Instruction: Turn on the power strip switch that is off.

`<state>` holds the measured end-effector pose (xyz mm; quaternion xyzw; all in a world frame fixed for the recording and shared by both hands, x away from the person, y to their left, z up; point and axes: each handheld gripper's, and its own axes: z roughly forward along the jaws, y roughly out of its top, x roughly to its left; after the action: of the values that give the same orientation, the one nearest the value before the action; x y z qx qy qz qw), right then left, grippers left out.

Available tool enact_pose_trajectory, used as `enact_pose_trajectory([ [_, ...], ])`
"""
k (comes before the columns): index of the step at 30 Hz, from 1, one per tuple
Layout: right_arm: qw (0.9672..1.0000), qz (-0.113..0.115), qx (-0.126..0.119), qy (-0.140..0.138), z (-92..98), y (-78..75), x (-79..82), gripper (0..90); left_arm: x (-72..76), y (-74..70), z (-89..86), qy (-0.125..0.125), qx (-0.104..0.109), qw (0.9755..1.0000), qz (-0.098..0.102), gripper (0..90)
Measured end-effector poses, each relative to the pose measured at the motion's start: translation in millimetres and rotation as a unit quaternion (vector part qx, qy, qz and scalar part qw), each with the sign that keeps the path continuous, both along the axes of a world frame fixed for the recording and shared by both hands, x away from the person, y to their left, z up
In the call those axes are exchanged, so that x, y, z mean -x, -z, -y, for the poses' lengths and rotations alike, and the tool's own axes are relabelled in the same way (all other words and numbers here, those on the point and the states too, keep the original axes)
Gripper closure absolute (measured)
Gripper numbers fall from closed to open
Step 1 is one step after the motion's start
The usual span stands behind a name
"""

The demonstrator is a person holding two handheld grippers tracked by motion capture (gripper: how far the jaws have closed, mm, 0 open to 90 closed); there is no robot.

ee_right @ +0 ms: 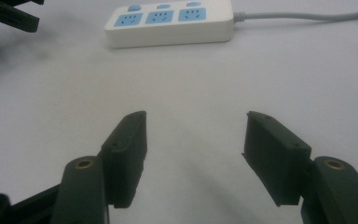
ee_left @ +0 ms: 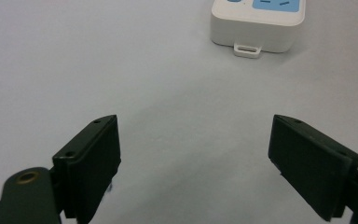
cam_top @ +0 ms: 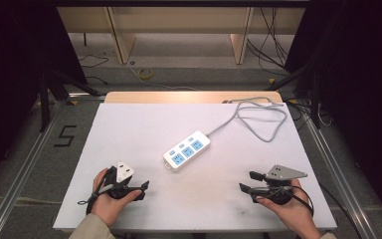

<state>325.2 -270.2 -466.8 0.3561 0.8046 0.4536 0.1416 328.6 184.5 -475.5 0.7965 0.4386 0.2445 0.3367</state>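
A white power strip [cam_top: 186,150] with three blue sockets lies near the middle of the white table; its grey cable [cam_top: 258,119] loops off to the back right. My left gripper [cam_top: 143,190] rests low at the front left, jaws open and empty, pointing toward the strip. In the left gripper view the gripper [ee_left: 196,158] faces the strip's near end [ee_left: 256,23] across bare table. My right gripper [cam_top: 247,181] sits at the front right, open and empty, aimed left. In the right gripper view the gripper [ee_right: 193,140] looks at the strip's long side [ee_right: 168,21] and cable [ee_right: 307,16].
The white table top [cam_top: 129,129] has metal rails along both sides and a wooden edge at the back. Cables and dark stands lie on the floor beyond. The left gripper's jaws [ee_right: 9,16] show at the top left of the right gripper view.
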Motion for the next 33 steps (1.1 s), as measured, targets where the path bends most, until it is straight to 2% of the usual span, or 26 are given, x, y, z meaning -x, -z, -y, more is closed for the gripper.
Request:
enact_pose_trajectory([
  [7, 0.9999, -0.005, 0.014, 0.002, 0.2, -1.1, 0.0, 43.0, -0.4, 0.4, 0.7, -0.003, 0.001, 1.0, -0.002, 17.1],
  [9, 0.9998, -0.006, 0.02, 0.002, 0.2, -2.2, 0.2, 49.2, -0.1, 0.6, 1.1, -0.002, 0.0, 1.0, -0.003, 17.2],
  [10, 0.9998, -0.006, 0.02, 0.002, 0.2, -2.2, 0.2, 49.2, 0.0, 0.7, 1.3, -0.002, 0.0, 1.0, -0.002, 17.2],
  [11, 0.9996, -0.003, 0.027, 0.0, 0.3, -3.3, 0.2, 56.2, 0.0, 0.6, 1.5, -0.003, 0.0, 1.0, -0.001, 17.3],
  [12, 0.9996, -0.003, 0.029, 0.0, 0.2, -3.8, 0.1, 60.4, 0.0, 0.3, 1.4, -0.004, -0.001, 1.0, -0.002, 17.3],
  [13, 0.9996, -0.003, 0.029, 0.0, 0.2, -3.8, 0.1, 60.4, -0.1, 0.3, 1.4, -0.004, -0.001, 1.0, -0.002, 17.3],
  [16, 0.999, -0.011, 0.043, 0.0, 0.0, -5.7, -0.3, 76.0, -0.5, 0.9, 1.1, -0.006, -0.002, 1.0, -0.002, 17.3],
  [17, 0.999, -0.011, 0.043, 0.0, 0.0, -5.7, -0.3, 76.0, -0.6, 1.0, 0.9, -0.006, -0.002, 1.0, -0.001, 17.3],
  [18, 0.9988, -0.011, 0.048, 0.007, 0.2, -7.3, -0.2, 81.3, -0.7, 0.7, 0.7, -0.007, -0.002, 1.0, -0.001, 17.3],
  [19, 0.9988, -0.011, 0.048, 0.007, 0.2, -7.3, -0.2, 81.3, -0.7, 0.7, 0.7, -0.007, -0.002, 1.0, -0.001, 17.3],
  [20, 0.9987, -0.012, 0.049, 0.007, 0.4, -9.5, -0.2, 86.3, -0.7, 0.7, 0.7, -0.007, -0.002, 1.0, -0.001, 17.3],
  [22, 0.9984, -0.016, 0.053, 0.007, 0.2, -11.2, -0.3, 89.8, -0.6, 0.9, 1.0, -0.007, -0.002, 1.0, -0.001, 17.3],
  [28, 0.997, -0.035, 0.068, -0.001, -2.6, -14.9, -1.8, 90.0, -0.1, 0.3, 1.2, -0.008, -0.003, 1.0, 0.0, 17.4],
  [33, 0.9962, -0.04, 0.077, -0.006, -5.6, -17.8, -4.5, 90.0, -0.2, 0.2, 1.1, -0.009, -0.002, 1.0, 0.0, 17.6],
])
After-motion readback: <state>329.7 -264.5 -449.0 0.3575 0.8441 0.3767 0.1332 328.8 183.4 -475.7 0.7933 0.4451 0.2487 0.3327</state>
